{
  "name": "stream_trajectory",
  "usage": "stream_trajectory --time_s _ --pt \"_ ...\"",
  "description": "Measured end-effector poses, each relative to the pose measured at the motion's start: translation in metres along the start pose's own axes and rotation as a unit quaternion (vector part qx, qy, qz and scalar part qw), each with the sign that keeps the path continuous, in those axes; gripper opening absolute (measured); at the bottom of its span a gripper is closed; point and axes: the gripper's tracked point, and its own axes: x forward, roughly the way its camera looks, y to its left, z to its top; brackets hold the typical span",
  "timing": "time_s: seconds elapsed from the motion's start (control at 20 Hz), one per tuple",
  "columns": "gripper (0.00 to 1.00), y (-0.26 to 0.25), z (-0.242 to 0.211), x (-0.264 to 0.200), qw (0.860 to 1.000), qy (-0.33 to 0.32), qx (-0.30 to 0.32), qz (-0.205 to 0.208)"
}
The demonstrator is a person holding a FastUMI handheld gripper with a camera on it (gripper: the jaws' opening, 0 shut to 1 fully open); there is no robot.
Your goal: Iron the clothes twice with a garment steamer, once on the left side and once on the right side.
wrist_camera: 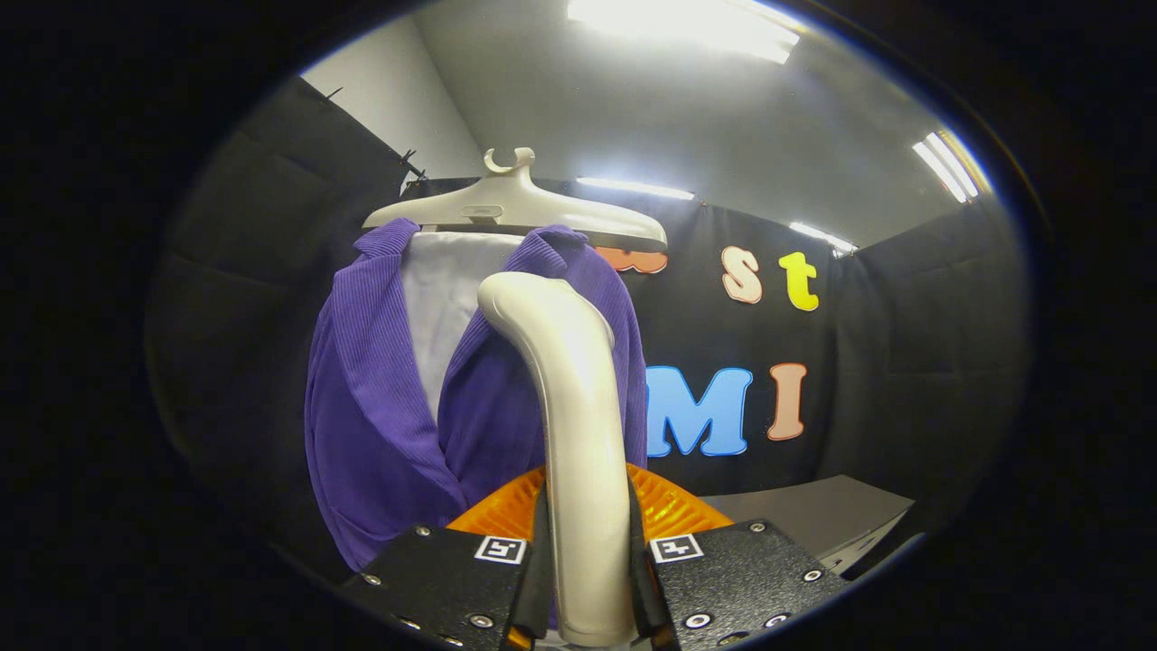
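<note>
Steamer handle (578,425) — clamped (both fingers) in tool (587,579).

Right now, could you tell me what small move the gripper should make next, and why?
Probably ease the steamer, clamped between the gripper fingers, forward onto the purple top. Its head sits at collar height, beside the lapel, with contact unclear.
</note>
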Motion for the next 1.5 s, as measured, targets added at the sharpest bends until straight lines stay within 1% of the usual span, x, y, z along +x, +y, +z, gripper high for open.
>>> stream_trajectory --time_s 0.55,0.65,0.8,0.9,0.95,1.1,1.25,1.5 --pt "0.36 -0.002 -0.063 -0.023 0.998 0.054 -0.038 0.025" --pt "0.36 0.0 -0.076 -0.027 0.997 0.061 -0.032 0.032" --pt "0.36 -0.001 -0.097 -0.03 0.995 0.077 -0.041 0.041" --pt "0.36 0.002 -0.11 -0.035 0.994 0.089 -0.028 0.054" --pt "0.36 0.002 -0.12 -0.037 0.993 0.098 -0.023 0.057" --pt "0.36 0.0 -0.139 -0.045 0.991 0.113 -0.04 0.058" --pt "0.36 -0.001 -0.162 -0.05 0.988 0.134 -0.044 0.063" --pt "0.36 -0.001 -0.193 -0.063 0.981 0.168 -0.056 0.08"
